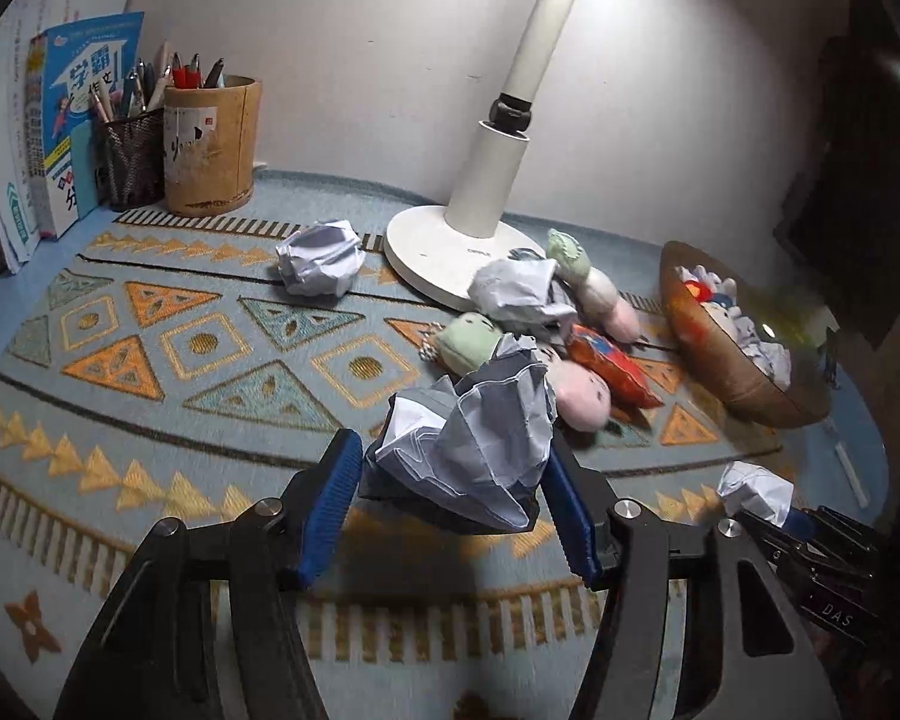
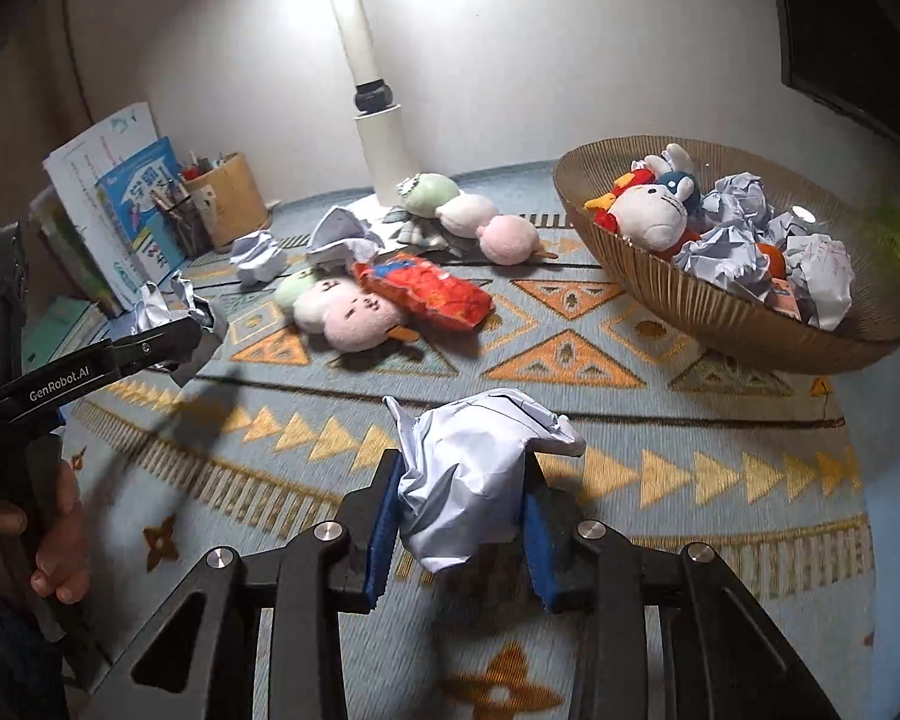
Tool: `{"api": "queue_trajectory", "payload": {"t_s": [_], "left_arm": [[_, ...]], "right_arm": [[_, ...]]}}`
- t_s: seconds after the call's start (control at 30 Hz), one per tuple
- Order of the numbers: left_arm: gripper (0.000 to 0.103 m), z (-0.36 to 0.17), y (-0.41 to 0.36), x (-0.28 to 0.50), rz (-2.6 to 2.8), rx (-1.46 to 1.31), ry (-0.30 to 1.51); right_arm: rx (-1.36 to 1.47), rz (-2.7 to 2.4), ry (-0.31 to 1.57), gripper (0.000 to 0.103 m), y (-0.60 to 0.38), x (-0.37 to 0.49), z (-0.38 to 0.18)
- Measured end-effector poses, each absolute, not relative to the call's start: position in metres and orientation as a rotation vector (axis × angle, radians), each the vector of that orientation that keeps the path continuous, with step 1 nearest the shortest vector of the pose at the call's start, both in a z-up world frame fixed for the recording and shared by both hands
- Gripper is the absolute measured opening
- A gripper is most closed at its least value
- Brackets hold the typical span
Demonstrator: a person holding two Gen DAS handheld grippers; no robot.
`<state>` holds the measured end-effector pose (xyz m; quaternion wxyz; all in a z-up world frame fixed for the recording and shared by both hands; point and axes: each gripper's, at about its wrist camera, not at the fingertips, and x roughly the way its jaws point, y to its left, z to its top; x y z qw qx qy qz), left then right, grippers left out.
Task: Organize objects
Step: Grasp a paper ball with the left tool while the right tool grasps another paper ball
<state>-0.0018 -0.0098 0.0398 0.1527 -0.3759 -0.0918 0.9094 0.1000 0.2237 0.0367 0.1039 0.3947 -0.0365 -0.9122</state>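
Left wrist view: left gripper [image 1: 450,498] clamps a crumpled grey-white paper wad [image 1: 471,450] above the patterned blue-orange rug [image 1: 150,372], long axis tilted up-right. Right gripper [image 2: 459,516] grips another crumpled white paper ball [image 2: 468,480], near the ribbed brown basket [image 2: 720,318].

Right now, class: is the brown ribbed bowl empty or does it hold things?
It holds things: the bowl contains crumpled paper balls and plush toys.

You have one crumpled paper ball [image 1: 468,456] lifted off the rug; another crumpled ball [image 2: 474,480] likewise; plush toys [image 2: 354,306] lie mid-rug; the basket [image 2: 690,312] sits at the right edge, half filled.
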Motion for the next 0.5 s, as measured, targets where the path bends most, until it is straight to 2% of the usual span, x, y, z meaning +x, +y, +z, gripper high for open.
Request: {"api": "queue_trajectory", "payload": {"t_s": [0.13,0.23,0.27,0.3,0.33,0.37,0.5], "left_arm": [[0.058,0.035,0.004,0.043,2.63,-1.069,-0.218],[0.058,0.03,0.009,0.057,2.651,-1.063,-0.211],[0.058,0.03,0.01,0.059,2.671,-1.051,-0.191],[0.058,0.032,0.01,0.061,2.69,-1.026,-0.175],[0.059,0.032,0.008,0.063,2.701,-0.998,-0.175],[0.059,0.031,0.006,0.062,2.706,-0.995,-0.179],[0.059,0.029,0.003,0.06,2.723,-1.017,-0.204]], "right_arm": [[1.198,-2.684,0.006,0.036,0.213,0.122,0.024],[1.274,-2.631,0.056,0.042,0.205,0.118,0.01],[1.267,-2.629,0.05,0.052,0.205,0.119,0.011],[1.268,-2.63,0.038,0.079,0.208,0.119,0.011],[1.261,-2.641,0.023,0.089,0.21,0.119,0.012],[1.242,-2.652,0.0,0.095,0.213,0.12,0.013],[1.26,-2.647,-0.078,0.095,0.221,0.116,0.013]]}}
